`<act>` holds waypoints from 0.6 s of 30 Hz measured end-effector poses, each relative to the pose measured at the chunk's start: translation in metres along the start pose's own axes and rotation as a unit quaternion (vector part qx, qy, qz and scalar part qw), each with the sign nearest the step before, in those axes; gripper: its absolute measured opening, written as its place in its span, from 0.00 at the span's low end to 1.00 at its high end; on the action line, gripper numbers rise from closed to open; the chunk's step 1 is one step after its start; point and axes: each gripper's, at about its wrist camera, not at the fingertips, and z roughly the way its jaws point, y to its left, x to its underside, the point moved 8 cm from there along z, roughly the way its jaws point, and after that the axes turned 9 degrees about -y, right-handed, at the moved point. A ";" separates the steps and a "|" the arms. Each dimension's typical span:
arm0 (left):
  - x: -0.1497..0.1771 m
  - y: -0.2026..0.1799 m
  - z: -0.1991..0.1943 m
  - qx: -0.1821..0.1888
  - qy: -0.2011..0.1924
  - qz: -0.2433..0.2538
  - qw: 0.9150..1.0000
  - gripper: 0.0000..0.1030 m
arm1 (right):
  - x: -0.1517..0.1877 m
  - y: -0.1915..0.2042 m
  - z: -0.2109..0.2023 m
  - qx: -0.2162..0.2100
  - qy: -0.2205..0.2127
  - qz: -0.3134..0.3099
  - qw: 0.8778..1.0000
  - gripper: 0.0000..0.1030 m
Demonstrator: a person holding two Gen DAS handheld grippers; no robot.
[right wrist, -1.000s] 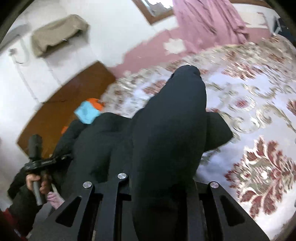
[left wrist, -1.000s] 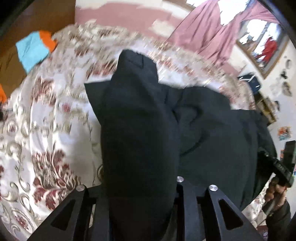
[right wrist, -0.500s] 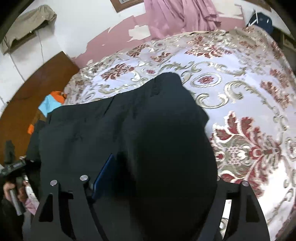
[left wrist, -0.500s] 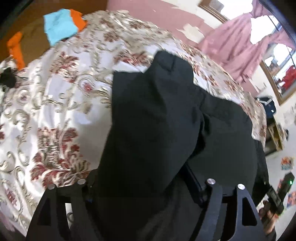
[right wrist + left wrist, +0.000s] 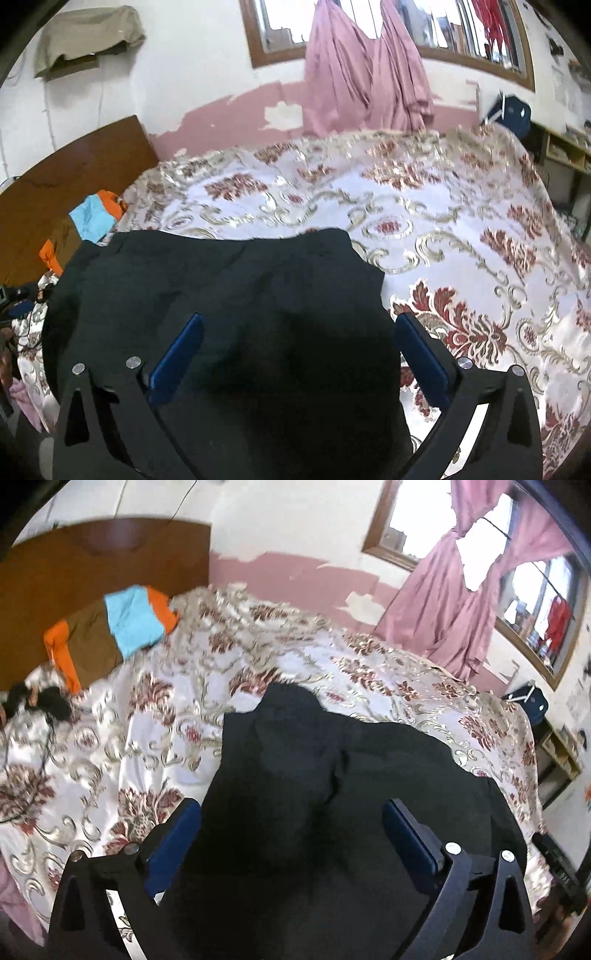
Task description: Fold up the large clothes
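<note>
One floral bedspread (image 5: 155,716) fills the background beyond both sets of fingers. On it, one black garment (image 5: 332,775) lies spread out, long axis crosswise to the fingers, one corner pointing away toward the far wall. Left gripper (image 5: 291,834): fingers spread wide, one either side of the cloth's near edge, pinching nothing. Right gripper (image 5: 295,350): same, both blue pads (image 5: 177,358) apart over the dark fabric. Far left of the left fingers, one orange, brown and blue pile (image 5: 110,631).
</note>
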 end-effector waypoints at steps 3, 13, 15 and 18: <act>0.002 -0.017 -0.020 0.007 -0.028 0.021 0.999 0.99 | -0.006 0.009 -0.019 -0.001 -0.032 -0.010 0.999 0.99; 0.008 -0.041 -0.083 -0.008 -0.098 0.029 0.995 1.00 | -0.018 0.036 -0.084 -0.022 -0.104 -0.037 0.994 0.99; 0.011 -0.046 -0.094 -0.010 -0.106 0.036 0.994 1.00 | -0.018 0.040 -0.093 -0.027 -0.111 -0.038 0.993 0.99; 0.013 -0.052 -0.112 -0.012 -0.124 0.049 0.991 1.00 | -0.018 0.042 -0.106 -0.033 -0.120 -0.033 0.992 0.99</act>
